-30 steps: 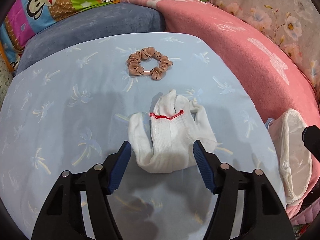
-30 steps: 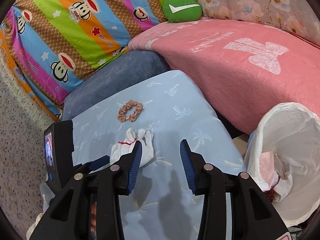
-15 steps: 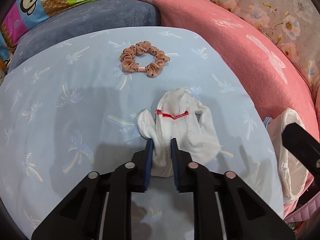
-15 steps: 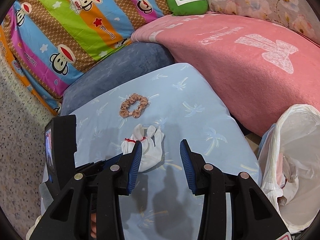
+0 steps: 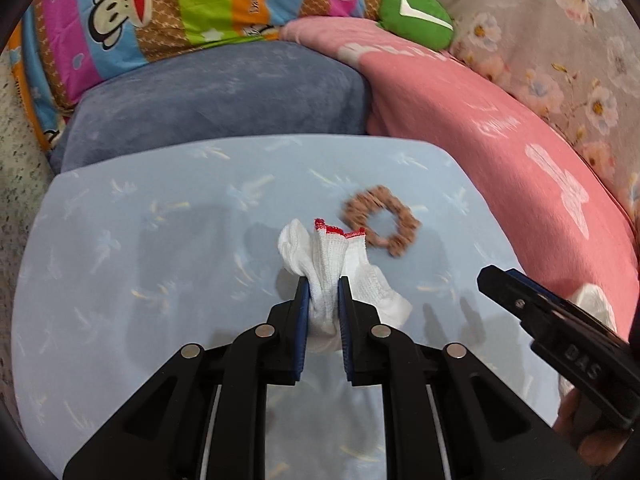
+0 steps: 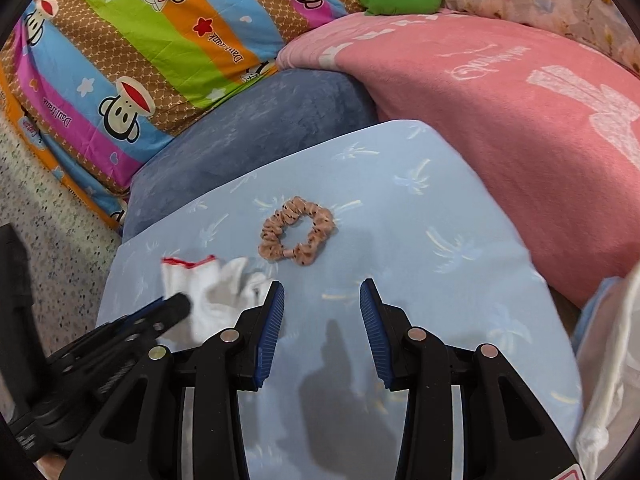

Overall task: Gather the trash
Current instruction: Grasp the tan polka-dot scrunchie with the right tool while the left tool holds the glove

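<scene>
Collection is partway by my reckoning: my left gripper (image 5: 323,294) has its jaws clamped on the white glove (image 5: 334,258), my right gripper (image 6: 322,308) hangs jaws apart, and the scrunchie (image 6: 297,231) lies on the blue cushion (image 6: 440,240), the bag (image 6: 612,360) waiting at right.

"Dav!rank" on striped monkey quilt (image 6: 132,60)

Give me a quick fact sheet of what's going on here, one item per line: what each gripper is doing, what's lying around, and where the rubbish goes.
left gripper: shut on the white glove, which has a red-edged cuff
right gripper: open, holding nothing, above the light blue cushion
scrunchie: tan, spotted, lying flat on the cushion, apart from the glove
white bag: at the right edge, beside the cushion; contents not visible from here
surroundings: pink blanket, cartoon monkey quilt
</scene>
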